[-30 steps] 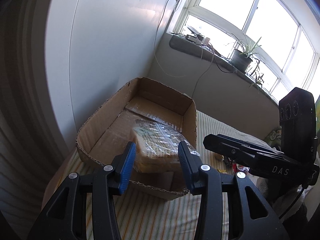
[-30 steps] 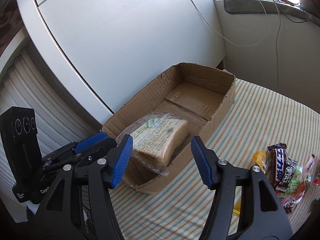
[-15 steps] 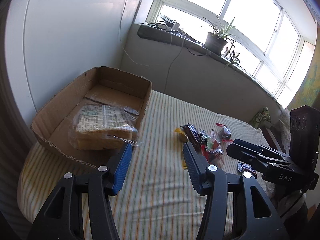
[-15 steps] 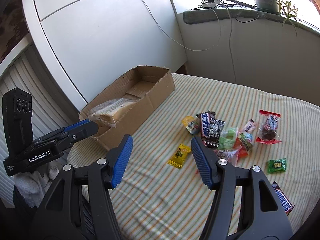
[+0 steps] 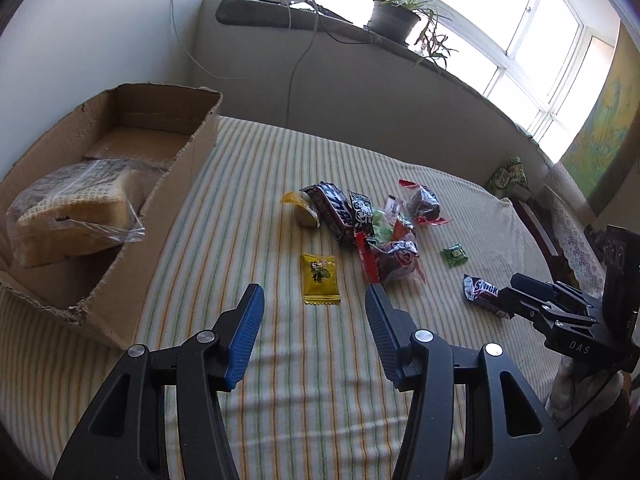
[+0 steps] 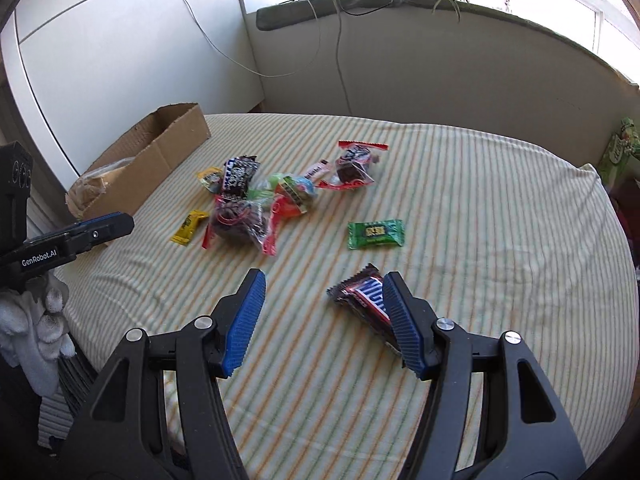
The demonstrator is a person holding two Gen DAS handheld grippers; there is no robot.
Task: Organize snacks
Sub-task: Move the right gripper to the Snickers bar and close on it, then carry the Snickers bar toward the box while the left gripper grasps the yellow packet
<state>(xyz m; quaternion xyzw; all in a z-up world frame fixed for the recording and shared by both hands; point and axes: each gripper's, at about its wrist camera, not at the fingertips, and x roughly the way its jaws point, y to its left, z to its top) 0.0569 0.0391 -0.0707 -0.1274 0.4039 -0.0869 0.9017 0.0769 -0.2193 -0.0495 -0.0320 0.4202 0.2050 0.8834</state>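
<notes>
Both empty, half-wide grippers, left (image 5: 314, 312) and right (image 6: 322, 300), have swung from the bread-loaded box (image 5: 168, 184) at left toward the loose snacks (image 5: 360, 224), ready for the next pick.

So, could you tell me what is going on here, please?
A person holds a gripper in each hand over a striped cloth. One bagged loaf already lies in the cardboard box. The left gripper and the right gripper are open and empty, above loose snacks and a Snickers bar.

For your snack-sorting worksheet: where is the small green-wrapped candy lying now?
In the right wrist view, the small green-wrapped candy lies alone on the striped cloth, right of the snack pile, beyond the Snickers bar.
</notes>
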